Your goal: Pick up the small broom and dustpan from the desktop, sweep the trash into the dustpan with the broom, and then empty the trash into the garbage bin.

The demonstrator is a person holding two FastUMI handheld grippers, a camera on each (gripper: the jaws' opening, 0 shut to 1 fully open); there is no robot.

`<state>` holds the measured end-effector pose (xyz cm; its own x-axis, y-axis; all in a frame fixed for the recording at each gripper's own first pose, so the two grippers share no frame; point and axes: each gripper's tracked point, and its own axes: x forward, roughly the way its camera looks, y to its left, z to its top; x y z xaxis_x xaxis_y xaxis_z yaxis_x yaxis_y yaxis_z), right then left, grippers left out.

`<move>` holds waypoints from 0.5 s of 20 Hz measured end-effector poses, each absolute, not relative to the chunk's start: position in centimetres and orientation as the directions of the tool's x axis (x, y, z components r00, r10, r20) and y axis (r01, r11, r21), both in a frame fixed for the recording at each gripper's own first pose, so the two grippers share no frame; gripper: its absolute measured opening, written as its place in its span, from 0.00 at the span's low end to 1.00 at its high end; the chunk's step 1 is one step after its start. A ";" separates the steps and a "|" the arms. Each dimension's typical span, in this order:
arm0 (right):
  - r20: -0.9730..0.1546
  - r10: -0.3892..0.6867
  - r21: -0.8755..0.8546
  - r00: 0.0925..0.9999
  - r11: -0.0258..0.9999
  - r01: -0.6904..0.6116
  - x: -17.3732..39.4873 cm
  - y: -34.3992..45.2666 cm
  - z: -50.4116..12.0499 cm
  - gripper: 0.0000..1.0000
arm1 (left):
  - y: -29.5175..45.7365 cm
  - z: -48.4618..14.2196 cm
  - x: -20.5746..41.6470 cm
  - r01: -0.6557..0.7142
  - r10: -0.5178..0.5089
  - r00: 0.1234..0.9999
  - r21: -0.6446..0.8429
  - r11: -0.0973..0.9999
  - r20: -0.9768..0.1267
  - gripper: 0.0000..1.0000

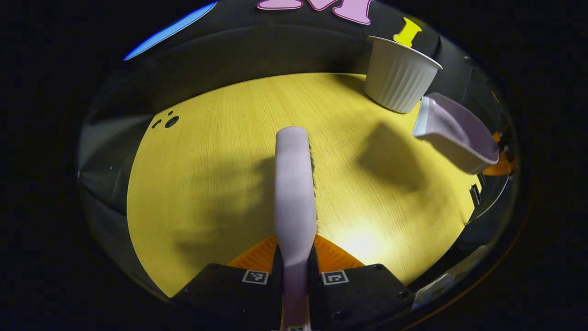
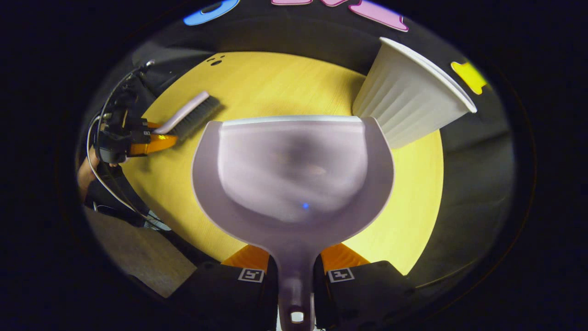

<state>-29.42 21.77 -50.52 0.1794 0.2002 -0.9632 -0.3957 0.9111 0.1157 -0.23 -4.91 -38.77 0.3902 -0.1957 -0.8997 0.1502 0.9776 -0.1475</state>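
In the left gripper view my left gripper is shut on the handle of the small lilac broom, which points forward above the yellow desktop. In the right gripper view my right gripper is shut on the handle of the lilac dustpan, held level above the desktop beside the white ribbed garbage bin. The dustpan also hangs at the right of the left gripper view, just below the bin. The broom and the left gripper appear at the left of the right gripper view.
Small dark holes mark the desktop near its far left edge. The booth's black wall rises behind the table. A hand and cables trail behind the left gripper, with the floor below the table's near edge.
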 end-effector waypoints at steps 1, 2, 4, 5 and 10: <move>-0.963 0.205 0.122 0.178 0.913 -0.389 -29.9 21.8 -51.6 0.35 | -4.9 -38.8 -0.3 0.151 -0.191 0.388 -0.142 0.978 -0.902 0.28; -0.962 0.209 0.127 0.177 0.913 -0.388 -30.0 22.0 -52.4 0.35 | -5.0 -38.9 -0.2 0.152 -0.186 0.386 -0.137 0.979 -0.904 0.28; -0.961 0.212 0.130 0.180 0.914 -0.384 -30.4 22.3 -53.7 0.35 | -5.1 -39.6 -0.1 0.152 -0.175 0.375 -0.126 0.980 -0.910 0.28; -0.960 0.213 0.131 0.183 0.916 -0.379 -30.5 22.4 -54.1 0.35 | -5.1 -39.9 0.0 0.148 -0.169 0.367 -0.122 0.982 -0.915 0.28; -0.963 0.209 0.146 0.169 0.935 -0.324 -30.7 22.8 -55.8 0.35 | -5.5 -41.1 0.2 0.135 -0.149 0.337 -0.109 0.985 -0.930 0.28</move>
<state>-30.70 22.80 -55.85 0.1689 0.2093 -0.9632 -0.3240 0.9347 0.1463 0.19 -5.47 -41.08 0.3370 -0.1489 -0.9296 0.1352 0.9848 -0.1088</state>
